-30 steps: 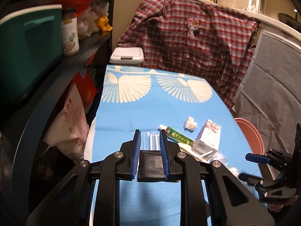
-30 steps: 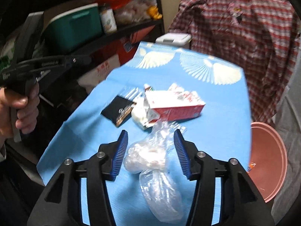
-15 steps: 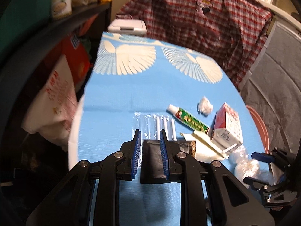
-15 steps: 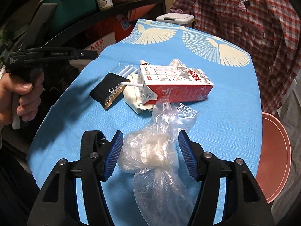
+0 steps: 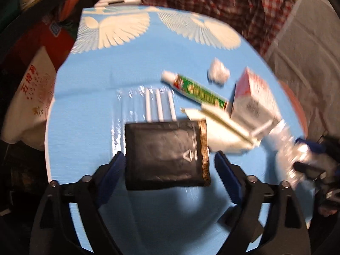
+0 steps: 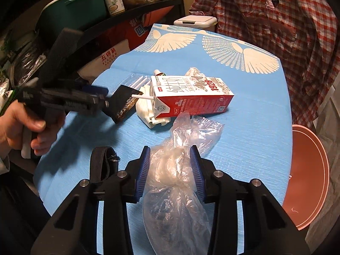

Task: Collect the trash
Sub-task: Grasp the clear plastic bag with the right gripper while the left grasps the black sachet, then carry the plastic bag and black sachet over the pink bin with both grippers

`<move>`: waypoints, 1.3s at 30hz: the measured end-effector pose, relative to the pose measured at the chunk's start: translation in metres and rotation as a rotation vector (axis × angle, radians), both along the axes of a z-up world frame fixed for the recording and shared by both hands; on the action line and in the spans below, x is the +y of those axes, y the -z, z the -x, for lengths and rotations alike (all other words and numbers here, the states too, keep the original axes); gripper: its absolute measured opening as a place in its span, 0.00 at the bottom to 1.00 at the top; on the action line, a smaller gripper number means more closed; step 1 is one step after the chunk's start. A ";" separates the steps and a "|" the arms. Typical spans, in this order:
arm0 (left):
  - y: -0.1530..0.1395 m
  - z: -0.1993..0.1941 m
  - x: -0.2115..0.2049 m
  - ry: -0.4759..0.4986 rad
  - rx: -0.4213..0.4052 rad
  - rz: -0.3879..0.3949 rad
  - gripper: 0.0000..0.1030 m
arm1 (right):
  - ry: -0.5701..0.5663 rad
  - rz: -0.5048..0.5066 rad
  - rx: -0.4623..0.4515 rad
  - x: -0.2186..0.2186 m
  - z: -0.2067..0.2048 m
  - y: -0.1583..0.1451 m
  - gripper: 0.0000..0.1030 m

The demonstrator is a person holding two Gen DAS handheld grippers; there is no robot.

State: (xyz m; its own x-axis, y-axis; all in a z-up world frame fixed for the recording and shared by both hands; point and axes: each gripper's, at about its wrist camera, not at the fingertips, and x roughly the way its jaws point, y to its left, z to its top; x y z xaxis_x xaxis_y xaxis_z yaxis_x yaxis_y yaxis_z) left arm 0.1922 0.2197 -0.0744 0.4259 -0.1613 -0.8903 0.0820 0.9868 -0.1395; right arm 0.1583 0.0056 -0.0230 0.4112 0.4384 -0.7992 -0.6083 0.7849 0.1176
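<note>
Right tool (image 6: 170,171): you had its two blue pads pressed against the sides of a crumpled clear plastic bag (image 6: 178,182), which lay on the desk (image 6: 255,140) close in front of you.
Left tool (image 5: 169,174): you held it well apart, its pads either side of a black packet (image 5: 163,155); the left pad sat at the packet's edge, the right one stood clear of it. This view was blurred, so you could not tell whether the packet was resting on the cloth or lifted.
Left hand (image 6: 23,123): you gripped the tool's handle at the left edge of the right camera's view.
Middle of the desk: a red and white milk carton (image 6: 191,97) lay on its side with a straw pointing left, over folded white paper (image 6: 146,110). A sleeve of white sticks (image 5: 159,104) lay just behind the packet.
Farther back: a green toothpaste tube (image 5: 197,90) lay behind the carton, with a wad of white tissue (image 5: 217,73) beyond it.
Far end: a white lidded bin (image 6: 195,22) stood past the desk, beside a hanging checked shirt (image 6: 276,17).
Right side: a pink basin (image 6: 308,176) sat beside the desk.
</note>
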 end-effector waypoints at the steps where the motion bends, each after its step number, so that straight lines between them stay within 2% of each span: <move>1: 0.004 0.000 -0.004 0.012 0.014 -0.026 0.84 | 0.000 -0.002 -0.002 -0.001 0.001 -0.001 0.37; 3: 0.011 0.000 -0.010 0.021 0.034 -0.069 0.84 | 0.000 -0.005 -0.007 -0.002 0.002 -0.003 0.37; 5: 0.012 0.002 -0.010 0.018 0.035 -0.077 0.83 | 0.002 -0.009 -0.011 -0.005 0.004 -0.005 0.37; 8: 0.006 0.003 -0.006 0.007 0.026 -0.047 0.73 | 0.010 -0.020 -0.020 -0.010 0.004 -0.010 0.37; 12: -0.006 0.007 -0.003 0.001 -0.005 -0.018 0.53 | 0.023 -0.036 -0.032 -0.017 0.004 -0.016 0.37; 16: -0.019 0.012 -0.003 -0.006 -0.034 -0.028 0.34 | 0.033 -0.050 -0.045 -0.021 0.006 -0.023 0.37; 21: -0.039 0.021 -0.005 -0.012 -0.075 -0.065 0.19 | 0.042 -0.063 -0.066 -0.028 0.012 -0.032 0.37; 25: -0.055 0.029 0.001 -0.036 -0.112 -0.060 0.08 | 0.052 -0.074 -0.084 -0.035 0.017 -0.039 0.37; 28: -0.064 0.034 0.007 -0.065 -0.127 -0.042 0.05 | 0.065 -0.083 -0.096 -0.039 0.020 -0.044 0.37; 39: -0.095 0.051 0.003 -0.132 -0.209 -0.040 0.05 | 0.106 -0.114 -0.150 -0.055 0.026 -0.064 0.36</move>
State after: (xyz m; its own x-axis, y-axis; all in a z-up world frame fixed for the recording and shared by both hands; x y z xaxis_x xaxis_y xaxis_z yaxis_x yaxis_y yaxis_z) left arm 0.1415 0.2225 0.0205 0.6168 -0.0587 -0.7849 -0.0251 0.9952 -0.0942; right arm 0.1321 -0.0489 0.0414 0.5704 0.4699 -0.6737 -0.5400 0.8326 0.1235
